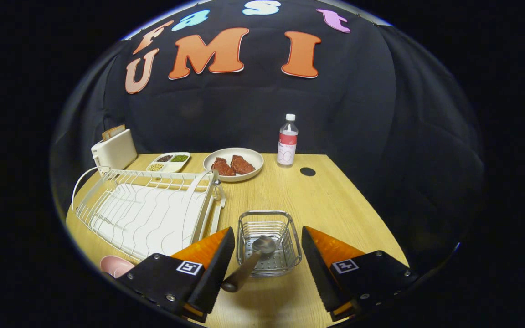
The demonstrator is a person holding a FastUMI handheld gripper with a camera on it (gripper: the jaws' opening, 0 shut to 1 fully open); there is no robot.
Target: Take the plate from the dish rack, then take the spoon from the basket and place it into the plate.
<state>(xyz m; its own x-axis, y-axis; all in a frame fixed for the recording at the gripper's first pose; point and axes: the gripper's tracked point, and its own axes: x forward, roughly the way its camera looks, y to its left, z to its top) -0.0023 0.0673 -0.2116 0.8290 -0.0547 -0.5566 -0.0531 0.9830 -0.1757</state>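
A: Spoon position?
B: The spoon [252, 259] lies in the wire basket [268, 241], bowl inside, handle over the near rim, between the fingers of the gripper [268, 255].
A: Gripper state?
B: Spread wide, gripping nothing.
A: Plate?
B: The pink plate [114, 265] sits on the worktop [331, 205], beside the white dish rack [148, 212].
A: Surroundings?
B: Beyond the basket: a dish of meat [234, 164], a bottle [287, 141], a divided tray [169, 161], a toaster [113, 150].

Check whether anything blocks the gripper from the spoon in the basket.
Nothing visible does. The gripper is open, and the spoon lies between its fingers, bowl in the wire basket, handle leaning out over the near rim toward one finger.
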